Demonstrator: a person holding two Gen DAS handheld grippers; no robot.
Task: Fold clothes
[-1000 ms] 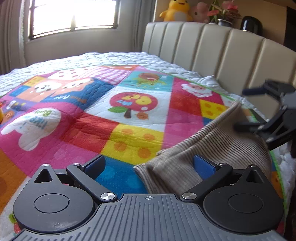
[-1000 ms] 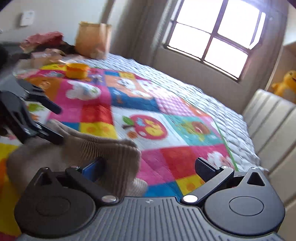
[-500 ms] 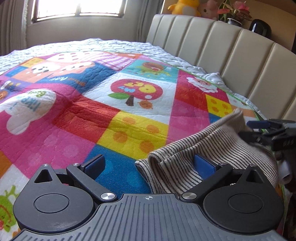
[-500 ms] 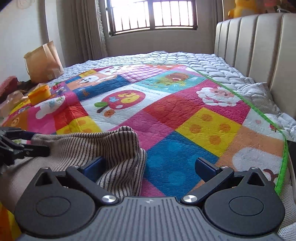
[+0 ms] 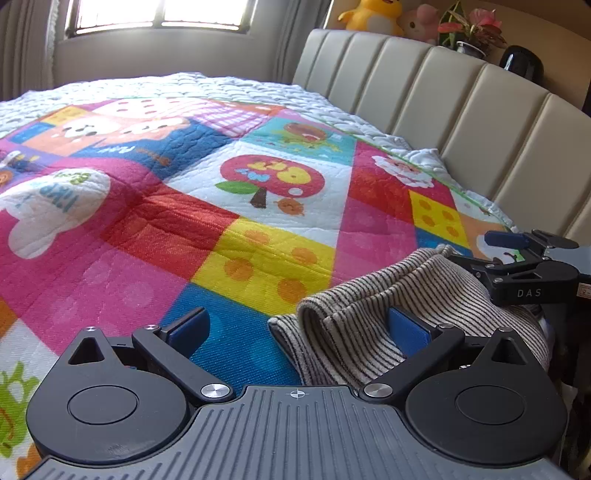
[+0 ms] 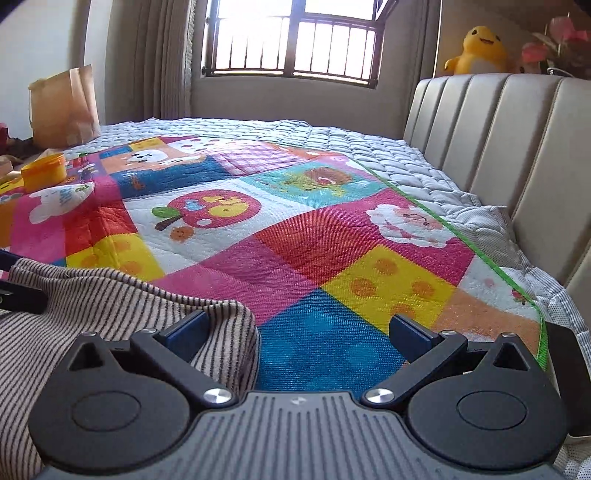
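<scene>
Left gripper [image 5: 297, 328] and right gripper [image 5: 491, 251], marked "DAS", both spread wide over the striped garment [image 5: 369, 314] folded on the patchwork quilt [image 5: 184, 221]. Only the right wrist view shows the paper bag [image 6: 64, 107] and orange tub [image 6: 43, 171].

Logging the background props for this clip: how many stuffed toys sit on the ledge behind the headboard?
2. A yellow duck plush stands on the ledge above the headboard; a pink plush sits beside it, next to the potted plant. Others may sit outside the frame.
</scene>
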